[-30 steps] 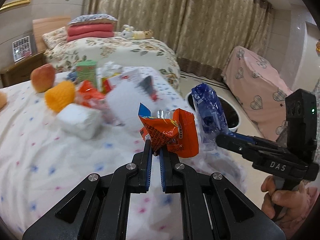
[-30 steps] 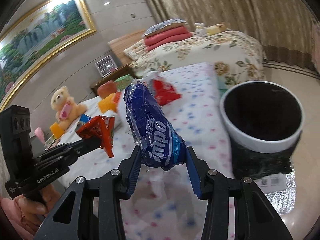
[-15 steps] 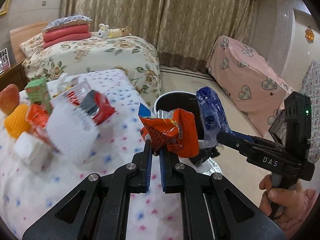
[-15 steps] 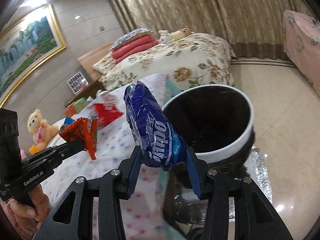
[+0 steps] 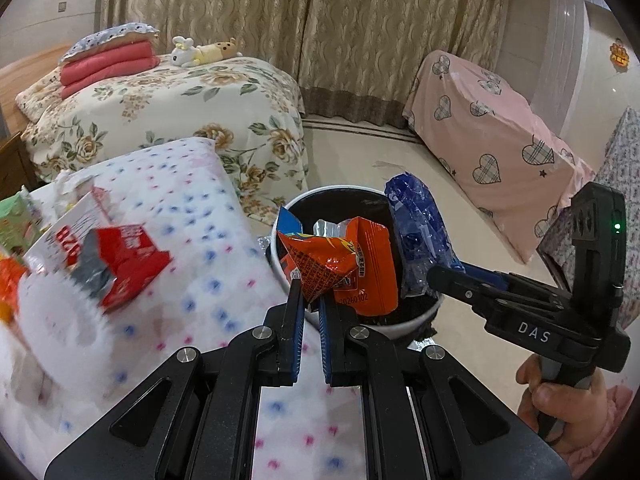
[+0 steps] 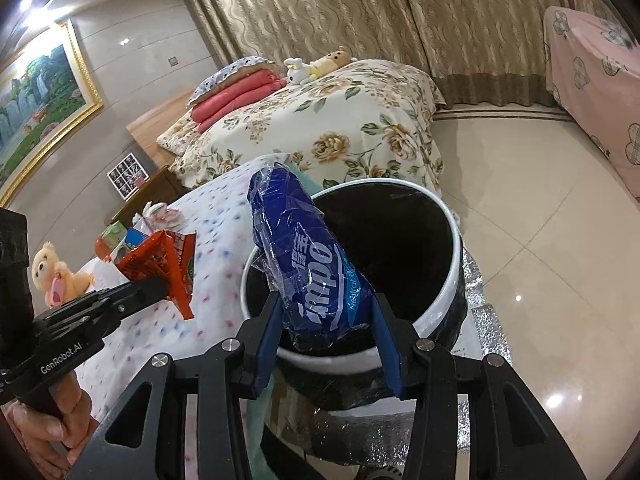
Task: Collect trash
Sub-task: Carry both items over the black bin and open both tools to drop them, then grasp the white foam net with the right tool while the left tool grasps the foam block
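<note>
Fingers of the left gripper (image 5: pixel 310 294) are pinched almost fully together on the bottom corner of an orange wrapper (image 5: pixel 340 266), which sticks up and out from between the tips. From the left wrist view the wrapper sits in front of the bin (image 5: pixel 404 322), over its near rim on the table side; from the right wrist view it (image 6: pixel 164 266) looks to be just beside the bin (image 6: pixel 448 280), above the spotted cloth (image 6: pixel 216 280), so I cannot say for sure that it is over the opening.

Fingers of the right gripper (image 6: pixel 326 314) stand about half apart, each blue pad pressed to a side of a blue pack (image 6: pixel 308 260). The pack rises upright past the tips and leans a little away from the bin's centre. It hangs over the bin's dark mouth, near the rim closest to the cloth.

Beside the bin on the cloth (image 5: pixel 208 216) lies a red wrapper (image 5: pixel 124 268), well clear of both grippers.
</note>
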